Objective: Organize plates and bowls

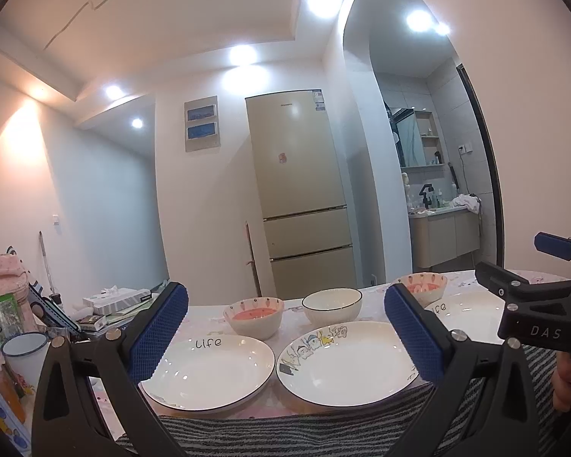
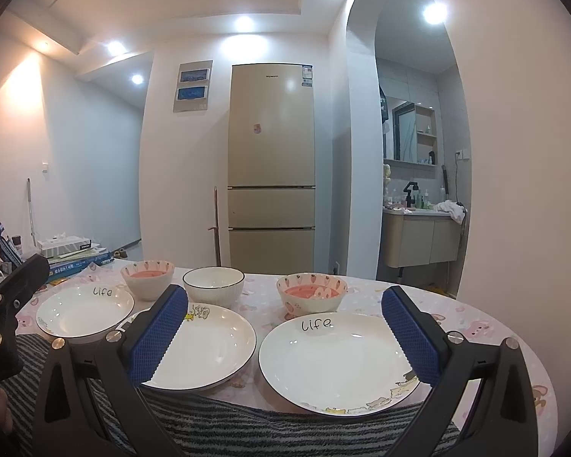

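Showing both grippers held back at the near table edge, wide apart and holding nothing. Lowest in each frame runs a striped grey cloth (image 2: 285, 430), over which the left gripper (image 1: 285, 339) and the right gripper (image 2: 285, 337) hover.

Next outward lie three white plates in a row on the pink patterned tablecloth (image 2: 487, 316). In the left wrist view, the left "Life" plate (image 1: 209, 371) sits lower centre-left, ahead of the gripper's left finger, and the cartoon plate (image 1: 346, 363) lower centre-right, just beside it, rims nearly touching. In the right wrist view, the right "Life" plate (image 2: 342, 361) lies almost squarely between the open fingers, at lower centre-right. Judged from this, the right gripper is nearer that plate and the left gripper nearer the left one.

Being round, the plates have no long axis; all lie flat, face up, lettering toward the far rim.

Behind them stand three upright bowls: a pink-lined bowl (image 2: 147, 278) at centre-left, a plain white bowl (image 2: 213, 285) at centre, and a second pink-lined bowl (image 2: 311, 291) at centre-right, just beyond the right plate.

Farthest, at frame centre, stands a beige refrigerator (image 2: 272, 167).
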Motion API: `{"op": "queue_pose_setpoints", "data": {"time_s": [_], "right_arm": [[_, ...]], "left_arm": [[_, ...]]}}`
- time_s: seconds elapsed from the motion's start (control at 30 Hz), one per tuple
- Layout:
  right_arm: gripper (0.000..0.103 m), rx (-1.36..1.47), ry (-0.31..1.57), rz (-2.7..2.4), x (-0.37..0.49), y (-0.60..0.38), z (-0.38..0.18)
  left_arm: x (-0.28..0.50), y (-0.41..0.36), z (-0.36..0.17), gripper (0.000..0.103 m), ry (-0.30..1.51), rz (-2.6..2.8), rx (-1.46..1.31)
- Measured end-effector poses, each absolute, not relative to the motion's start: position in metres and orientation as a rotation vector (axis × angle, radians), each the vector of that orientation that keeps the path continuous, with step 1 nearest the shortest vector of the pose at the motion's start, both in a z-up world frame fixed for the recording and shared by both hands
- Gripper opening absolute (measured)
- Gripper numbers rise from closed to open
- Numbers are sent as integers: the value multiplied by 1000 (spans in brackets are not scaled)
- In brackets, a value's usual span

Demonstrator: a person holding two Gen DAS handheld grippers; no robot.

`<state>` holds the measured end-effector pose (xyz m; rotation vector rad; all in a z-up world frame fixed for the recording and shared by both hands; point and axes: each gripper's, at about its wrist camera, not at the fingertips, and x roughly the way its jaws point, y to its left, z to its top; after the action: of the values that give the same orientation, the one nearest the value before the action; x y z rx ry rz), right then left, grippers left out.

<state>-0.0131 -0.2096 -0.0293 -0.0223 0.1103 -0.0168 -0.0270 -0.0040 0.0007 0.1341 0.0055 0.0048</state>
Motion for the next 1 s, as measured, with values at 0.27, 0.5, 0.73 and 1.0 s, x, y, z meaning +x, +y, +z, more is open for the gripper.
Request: {"op": "queue_pose_setpoints", "data": {"time_s": [0.27,0.5,0.73,1.0], "right_arm": [[103,-20,115,-35,-13,-210,-30],[103,5,102,-41,-17,-215,-23],[103,26,20,-104,-34,-216,-8],[103,18,22,-30,-35,-218,46]], "left_arm": [[-27,-3,1,103,11,4,131],[-26,0,2,103,17,1,111],[-34,2,16,103,-8,27,107],[-38,14,54,103,-3,16,53]]}}
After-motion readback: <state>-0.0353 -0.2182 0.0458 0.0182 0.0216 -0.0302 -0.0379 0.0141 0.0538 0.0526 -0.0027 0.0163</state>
